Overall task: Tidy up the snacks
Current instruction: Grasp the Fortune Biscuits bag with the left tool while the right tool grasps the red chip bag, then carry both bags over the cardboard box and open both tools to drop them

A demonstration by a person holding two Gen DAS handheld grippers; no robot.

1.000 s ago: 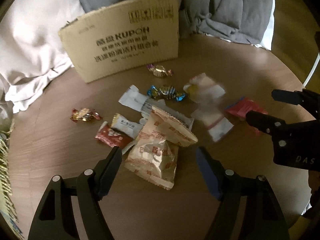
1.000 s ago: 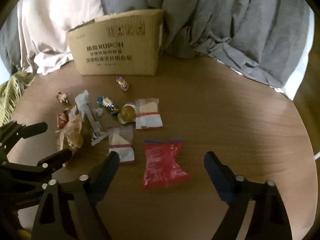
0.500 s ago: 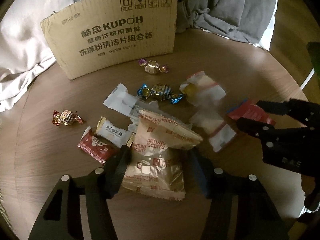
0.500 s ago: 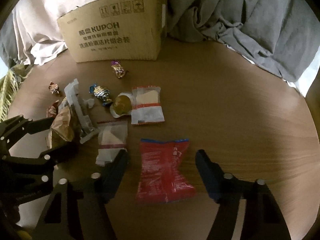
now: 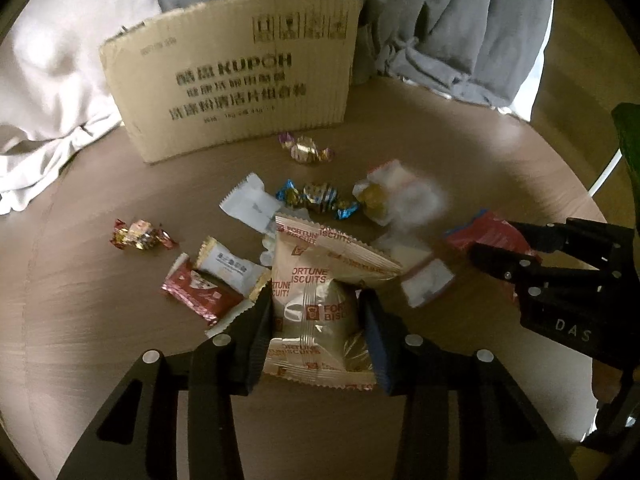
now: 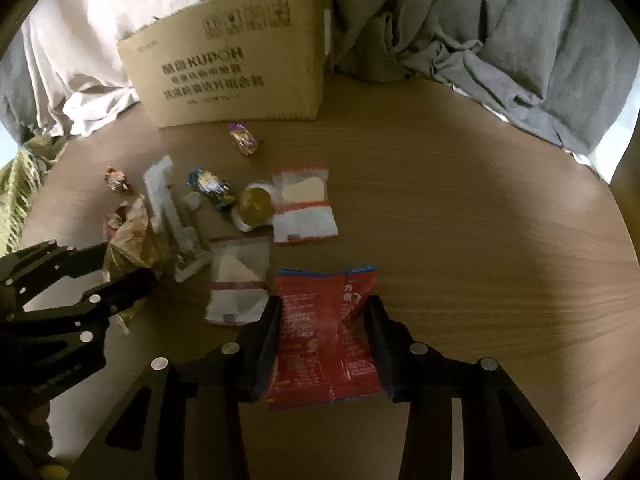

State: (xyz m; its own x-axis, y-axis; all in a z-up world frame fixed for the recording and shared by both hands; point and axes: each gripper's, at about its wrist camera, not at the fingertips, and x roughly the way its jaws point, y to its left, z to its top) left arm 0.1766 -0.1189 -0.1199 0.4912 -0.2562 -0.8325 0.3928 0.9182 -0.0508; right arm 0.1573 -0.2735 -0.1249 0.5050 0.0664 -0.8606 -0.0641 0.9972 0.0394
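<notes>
Loose snacks lie on a round wooden table [image 6: 480,220]. A beige fortune biscuits packet [image 5: 316,280] stands between the fingers of my left gripper [image 5: 316,312]; its jaws are closing and both pads press the packet's sides. A red snack packet [image 6: 316,344] lies flat between the fingers of my right gripper [image 6: 322,312], whose closing jaws pinch it so it crinkles at the waist. In the left wrist view the right gripper [image 5: 496,240] sits at the right over the red packet [image 5: 480,232]. In the right wrist view the left gripper [image 6: 126,262] is at the left.
A cardboard box [image 5: 232,80] stands at the back against grey and white bedding [image 6: 500,40]. Foil candies [image 5: 316,196], a white bar wrapper [image 5: 252,204], a dark red bar [image 5: 200,292] and two clear-and-white packets [image 6: 304,200] lie in between.
Both grippers have closed from wide open onto their packets. The left wrist view drew in over the fortune biscuits packet, the right wrist view over the red packet.
</notes>
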